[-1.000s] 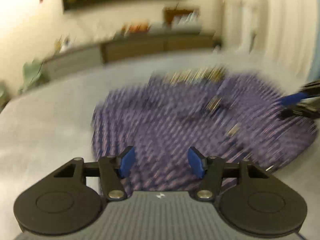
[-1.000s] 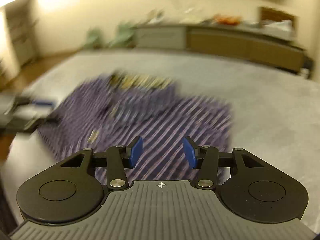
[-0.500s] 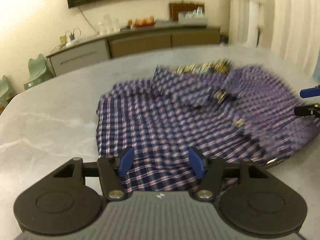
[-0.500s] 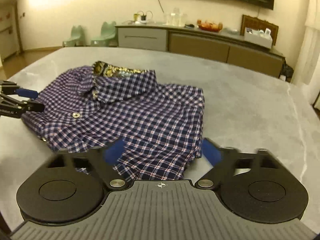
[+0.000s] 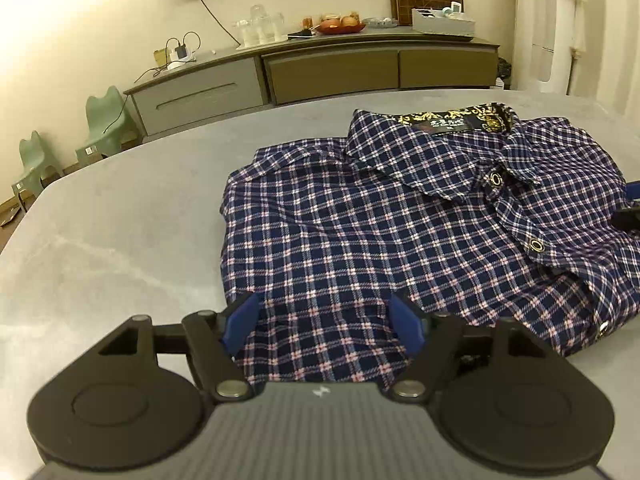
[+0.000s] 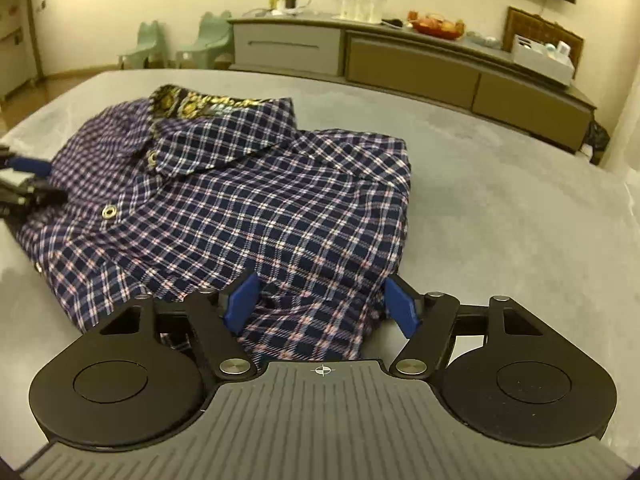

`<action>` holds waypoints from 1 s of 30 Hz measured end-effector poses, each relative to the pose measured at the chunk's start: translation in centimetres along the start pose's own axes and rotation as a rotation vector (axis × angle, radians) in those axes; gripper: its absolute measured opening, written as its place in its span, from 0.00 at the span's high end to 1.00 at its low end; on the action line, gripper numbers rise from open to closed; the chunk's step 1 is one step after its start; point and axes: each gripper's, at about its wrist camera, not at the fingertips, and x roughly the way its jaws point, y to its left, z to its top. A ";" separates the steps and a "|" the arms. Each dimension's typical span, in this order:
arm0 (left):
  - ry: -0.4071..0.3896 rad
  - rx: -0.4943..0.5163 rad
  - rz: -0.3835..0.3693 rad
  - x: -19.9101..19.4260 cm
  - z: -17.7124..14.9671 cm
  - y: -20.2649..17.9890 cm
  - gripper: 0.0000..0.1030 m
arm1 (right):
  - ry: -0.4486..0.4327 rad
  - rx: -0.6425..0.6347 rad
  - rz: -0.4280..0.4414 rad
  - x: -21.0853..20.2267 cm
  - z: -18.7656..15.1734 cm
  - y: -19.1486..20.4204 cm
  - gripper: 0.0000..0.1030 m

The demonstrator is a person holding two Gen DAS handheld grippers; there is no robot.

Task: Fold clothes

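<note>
plaid shirt (image 5: 360, 240) lies as a compact folded packet, collar at 12 o'clock, on the worktop (image 5: 120, 240); left gripper (image 5: 324, 322) and right gripper (image 6: 322, 304), both released, straddle its near hem, likely to square it.

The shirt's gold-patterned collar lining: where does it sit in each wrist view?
Left wrist view: collar lining sits upper right of centre, at the plaid shirt's far edge.
Right wrist view: collar lining sits upper left, again at the far edge.
Shared landmark: the fruit bowl on the sideboard.
</note>
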 end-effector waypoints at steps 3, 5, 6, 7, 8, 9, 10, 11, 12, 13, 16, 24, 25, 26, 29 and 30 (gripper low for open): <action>0.010 -0.023 -0.004 0.6 0.5 0.2 0.28 | 0.012 -0.006 -0.006 0.3 0.3 0.3 0.33; 0.011 -0.039 -0.010 0.5 0.2 0.1 0.29 | 0.021 -0.010 -0.010 0.6 0.5 0.5 0.33; 0.009 -0.041 -0.011 0.4 0.0 0.0 0.29 | 0.025 -0.012 -0.012 0.7 0.7 0.6 0.33; 0.006 -0.045 -0.017 0.3 -0.2 0.0 0.29 | 0.029 -0.014 -0.014 0.8 0.8 0.7 0.33; 0.004 -0.054 -0.027 0.4 -0.2 0.3 0.29 | 0.033 -0.016 -0.016 0.9 0.9 0.8 0.33; 0.004 -0.067 -0.039 0.4 -0.1 0.7 0.29 | 0.037 -0.018 -0.018 1.0 1.0 0.9 0.33; 0.005 -0.075 -0.044 0.5 -0.1 0.9 0.28 | 0.042 -0.020 -0.020 1.1 1.1 1.0 0.33; 0.005 -0.078 -0.044 0.4 -0.2 0.9 0.28 | 0.046 -0.021 -0.021 1.2 1.2 1.1 0.32; 0.006 -0.081 -0.043 0.3 -0.2 0.9 0.28 | 0.046 -0.019 -0.024 1.3 1.3 1.0 0.30; 0.008 -0.083 -0.040 0.2 -0.2 0.9 0.28 | 0.049 -0.014 -0.030 1.3 1.4 0.9 0.26; 0.007 -0.091 -0.026 -0.6 0.0 0.7 0.30 | 0.060 0.007 -0.052 0.8 1.7 0.7 0.20; -0.126 -0.146 -0.036 -8.2 0.7 -0.1 0.02 | -0.048 0.077 -0.064 -8.5 1.8 2.1 0.04; -0.141 -0.148 -0.040 -9.2 0.7 -0.2 0.00 | -0.070 0.082 -0.060 -9.7 1.7 2.4 0.02; -0.149 -0.151 -0.042 -10.0 0.5 -0.3 0.00 | -0.093 0.087 -0.055 -10.8 1.7 2.8 0.02; -0.175 -0.159 -0.050 -12.5 0.1 -0.5 0.00 | -0.113 0.100 -0.042 -13.0 1.0 3.8 0.02; -0.183 -0.162 -0.052 -13.3 0.0 -0.6 0.00 | -0.113 0.107 -0.040 -13.6 0.7 4.2 0.02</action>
